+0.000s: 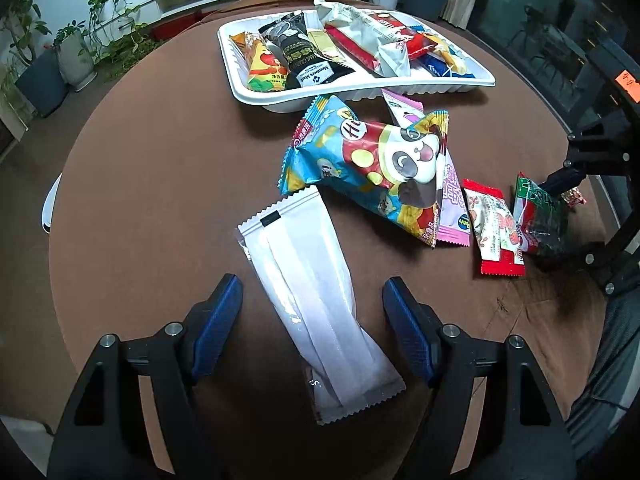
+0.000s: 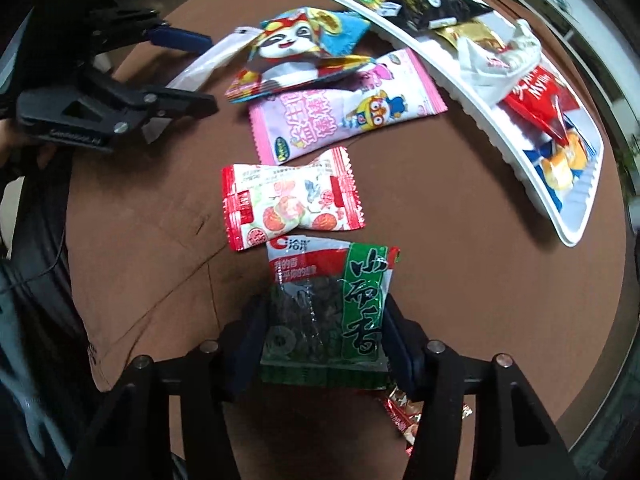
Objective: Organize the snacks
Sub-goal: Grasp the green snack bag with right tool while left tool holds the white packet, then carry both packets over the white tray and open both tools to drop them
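Snack packets lie scattered across a round brown worktop (image 1: 160, 184), with a white tray (image 1: 400, 86) at its far side already holding several wrapped snacks, among them a black packet (image 1: 304, 58) and a red one (image 2: 536, 98).

The left gripper (image 1: 312, 300) hangs low over the near part of the worktop, its jaws spread wide to either side of a long white packet (image 1: 308, 292) that lies flat between the blue fingertips (image 1: 218, 320) without touching them. Just beyond the white packet sits a blue panda-print bag (image 1: 368, 160), overlapping a pink packet (image 2: 340, 108) beside it.

The right gripper (image 2: 322, 332) has its jaws closed on the sides of a green and red seed packet (image 2: 332, 308), which the pads pinch at its lower half while its top edge points toward the middle of the worktop. A red and white peach-print candy packet (image 2: 292, 200) lies just past it, touching or nearly touching its top edge. A small red foil wrapper (image 2: 404, 412) peeks out beneath the right gripper. Whether the seed packet is lifted or resting on the worktop cannot be told.
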The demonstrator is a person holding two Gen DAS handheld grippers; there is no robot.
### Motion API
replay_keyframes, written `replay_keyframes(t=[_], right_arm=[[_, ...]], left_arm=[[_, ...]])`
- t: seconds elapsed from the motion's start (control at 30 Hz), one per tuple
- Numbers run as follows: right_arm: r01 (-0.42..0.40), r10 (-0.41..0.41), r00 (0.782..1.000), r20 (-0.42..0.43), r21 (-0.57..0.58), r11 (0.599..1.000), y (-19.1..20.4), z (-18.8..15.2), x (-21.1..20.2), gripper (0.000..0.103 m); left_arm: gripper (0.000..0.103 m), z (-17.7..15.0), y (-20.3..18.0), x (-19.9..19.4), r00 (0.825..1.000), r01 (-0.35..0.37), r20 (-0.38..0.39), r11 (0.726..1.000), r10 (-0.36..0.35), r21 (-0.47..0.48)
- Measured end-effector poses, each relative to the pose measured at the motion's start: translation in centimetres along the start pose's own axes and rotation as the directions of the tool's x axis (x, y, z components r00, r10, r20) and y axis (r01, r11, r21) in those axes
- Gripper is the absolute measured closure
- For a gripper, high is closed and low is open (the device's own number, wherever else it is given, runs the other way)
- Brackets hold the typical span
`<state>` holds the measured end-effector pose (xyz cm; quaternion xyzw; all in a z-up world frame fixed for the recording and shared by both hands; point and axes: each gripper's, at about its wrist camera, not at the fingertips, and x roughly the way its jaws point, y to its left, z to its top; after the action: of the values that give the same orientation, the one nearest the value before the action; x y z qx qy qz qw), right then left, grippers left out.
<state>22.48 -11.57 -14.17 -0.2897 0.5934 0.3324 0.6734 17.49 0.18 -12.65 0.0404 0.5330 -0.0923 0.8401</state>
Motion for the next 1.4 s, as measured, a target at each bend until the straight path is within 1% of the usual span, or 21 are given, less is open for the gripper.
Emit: replay_keyframes(t=[0.03,0.1,0.13,0.2,0.23,0.27,0.3,0.37,0.4,0.47,0.5,0.53,0.6,0.73,0.93,1.03,1.13,1.2,1.23,1.27,1.4], right_arm=[[0.0,0.0,1.0,0.003,0.013,1.0,-0.1,0.1,0.0,0.044],[0.007,-0.007,1.0,0.007,0.047,0.999,-0.3,0.1,0.1,0.044],[0.017,-0.018,1.0,0.01,0.062,0.998,-0.1,-0.3,0.2,0.045],[0.032,-0.034,0.999,0.016,0.1,0.995,0.3,-0.6,0.1,0.048],[0.039,-0.041,0.999,0.02,0.109,0.993,0.5,-0.8,0.1,0.049],[0.04,-0.043,0.999,0.024,0.118,0.992,0.8,-1.4,-0.1,0.05],[0.037,-0.041,0.999,0.027,0.132,0.991,0.8,-1.5,-0.1,0.05],[0.033,-0.038,0.999,0.033,0.144,0.989,0.8,-1.9,-0.1,0.05],[0.032,-0.038,0.999,0.035,0.149,0.988,0.6,-2.8,-0.2,0.051],[0.035,-0.042,0.998,0.044,0.155,0.987,0.7,-2.7,0.1,0.057],[0.035,-0.044,0.998,0.051,0.158,0.987,0.9,-2.8,0.0,0.062],[0.037,-0.046,0.997,0.054,0.155,0.987,1.2,-2.9,-0.1,0.07],[0.044,-0.055,0.996,0.064,0.156,0.987,1.6,-3.3,-0.4,0.075],[0.021,-0.039,0.995,0.087,0.19,0.982,2.0,-4.0,-0.3,0.079],[-0.029,-0.007,0.99,0.142,0.247,0.969,1.7,-6.0,-1.3,0.08],[-0.066,0.011,0.982,0.187,0.29,0.955,1.2,-6.9,-1.7,0.08],[-0.114,0.029,0.967,0.252,0.33,0.937,1.1,-8.1,-2.8,0.08],[-0.147,0.039,0.954,0.296,0.355,0.923,0.9,-8.9,-3.6,0.08],[-0.172,0.047,0.943,0.328,0.364,0.915,0.8,-9.4,-4.2,0.08],[-0.187,0.053,0.937,0.345,0.368,0.911,0.8,-9.7,-4.6,0.08],[-0.254,0.069,0.902,0.425,0.396,0.882,0.1,-10.6,-6.6,0.08]], left_arm=[[0.032,0.1,0.1,0.0,1.0,0.003,-0.002,1.0,-0.003,0.0],[0.04,0.2,0.2,0.0,1.0,-0.01,-0.011,1.0,0.01,0.004],[0.042,0.2,0.2,0.0,1.0,-0.016,-0.012,1.0,0.016,0.001],[0.052,0.2,0.6,-0.2,1.0,-0.029,-0.006,0.999,0.029,-0.014],[0.055,0.2,0.7,-0.2,0.999,-0.038,0.0,0.999,0.038,-0.027],[0.06,0.2,0.8,-0.3,0.999,-0.041,0.003,0.999,0.041,-0.034],[0.067,0.1,0.8,-0.4,0.999,-0.046,0.007,0.998,0.046,-0.041],[0.072,0.0,0.5,-0.5,0.998,-0.059,0.012,0.997,0.059,-0.047],[0.073,-0.1,0.2,-0.5,0.997,-0.075,0.016,0.996,0.075,-0.043],[0.076,-0.4,-0.4,-0.6,0.996,-0.09,0.025,0.995,0.091,-0.031],[0.08,-0.4,-0.6,-0.6,0.996,-0.085,0.023,0.996,0.086,-0.025],[0.08,-0.4,-0.6,-0.7,0.997,-0.08,0.02,0.997,0.081,-0.021],[0.082,-0.4,-0.6,-0.7,0.997,-0.071,0.015,0.997,0.072,-0.013],[0.084,-0.9,-0.5,-1.1,0.999,-0.045,0.022,0.999,0.045,-0.025],[0.084,-2.2,-0.6,-2.1,0.998,0.036,0.055,0.996,-0.032,-0.078],[0.084,-2.9,-0.8,-3.2,0.993,0.091,0.088,0.991,-0.082,-0.102],[0.084,-3.3,-0.8,-4.5,0.985,0.136,0.125,0.983,-0.121,-0.124],[0.084,-3.4,-0.9,-5.4,0.98,0.154,0.145,0.98,-0.135,-0.128],[0.084,-3.3,-0.9,-5.9,0.977,0.168,0.155,0.977,-0.147,-0.128],[0.084,-3.2,-0.8,-6.3,0.975,0.175,0.162,0.976,-0.153,-0.128],[0.084,-2.2,-0.5,-7.9,0.955,0.244,0.207,0.96,-0.213,-0.137]])
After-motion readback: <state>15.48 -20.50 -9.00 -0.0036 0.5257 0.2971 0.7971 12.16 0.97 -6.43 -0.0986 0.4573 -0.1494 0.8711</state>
